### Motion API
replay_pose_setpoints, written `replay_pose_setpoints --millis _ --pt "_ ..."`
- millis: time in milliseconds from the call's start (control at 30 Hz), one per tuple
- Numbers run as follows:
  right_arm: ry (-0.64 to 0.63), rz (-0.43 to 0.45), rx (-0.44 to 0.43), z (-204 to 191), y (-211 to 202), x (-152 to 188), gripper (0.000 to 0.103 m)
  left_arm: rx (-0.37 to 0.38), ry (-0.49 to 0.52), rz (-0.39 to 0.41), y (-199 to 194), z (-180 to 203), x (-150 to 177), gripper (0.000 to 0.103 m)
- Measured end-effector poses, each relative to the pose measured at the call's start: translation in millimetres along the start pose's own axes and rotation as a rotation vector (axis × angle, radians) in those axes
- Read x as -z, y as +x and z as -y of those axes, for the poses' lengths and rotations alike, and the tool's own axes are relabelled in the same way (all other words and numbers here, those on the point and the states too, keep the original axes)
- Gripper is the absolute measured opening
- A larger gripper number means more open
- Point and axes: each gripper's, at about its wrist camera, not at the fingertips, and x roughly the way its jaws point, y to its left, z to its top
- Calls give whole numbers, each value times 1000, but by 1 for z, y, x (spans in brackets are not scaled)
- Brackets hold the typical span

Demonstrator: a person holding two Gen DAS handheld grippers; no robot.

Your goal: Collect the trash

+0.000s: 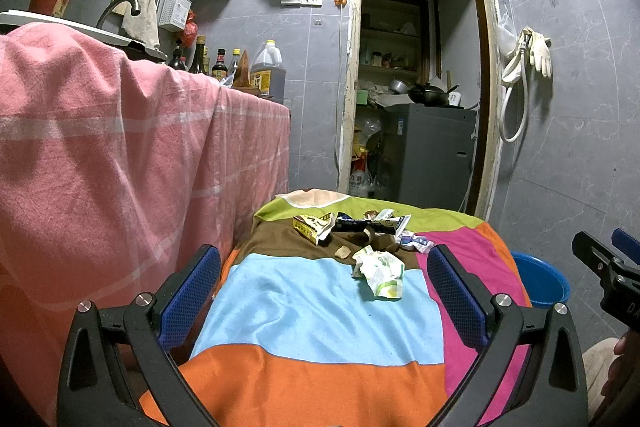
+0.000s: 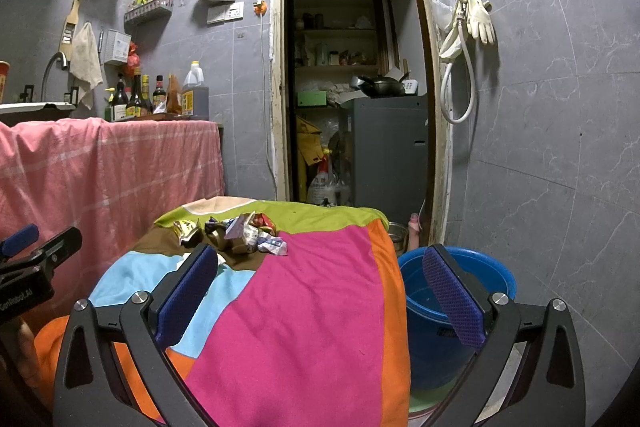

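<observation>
The left gripper is held wide apart, nothing between its blue-padded fingers, above a table covered in a patchwork cloth of orange, light blue, brown, green and magenta blocks. The right gripper is likewise spread wide and empty, held over the right side of the same cloth, with its right finger seen in front of a blue bucket that stands on the floor just beside the table's right edge.

The trash is found toward the far end of the table. A crumpled white and green wrapper lies nearest the left gripper, on the line where brown meets light blue. Just behind it, a loose pile of crumpled wrappers is spread across the brown block, including a yellow packet at the left.

To the left, a counter draped in pink checked cloth is seen, with dark sauce bottles and a large oil jug on top. Beyond the table, an open doorway is set in a grey tiled wall, and pale rubber gloves hang to its right.
</observation>
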Motion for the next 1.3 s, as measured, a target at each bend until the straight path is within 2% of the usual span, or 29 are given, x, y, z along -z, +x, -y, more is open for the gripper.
replay_pose_setpoints --millis 1033,1300 --pt "0 1 -1 0 2 0 103 0 4 -2 3 0 1 101" --pt "-24 62 -43 3 25 -11 103 23 11 -17 30 4 -3 101"
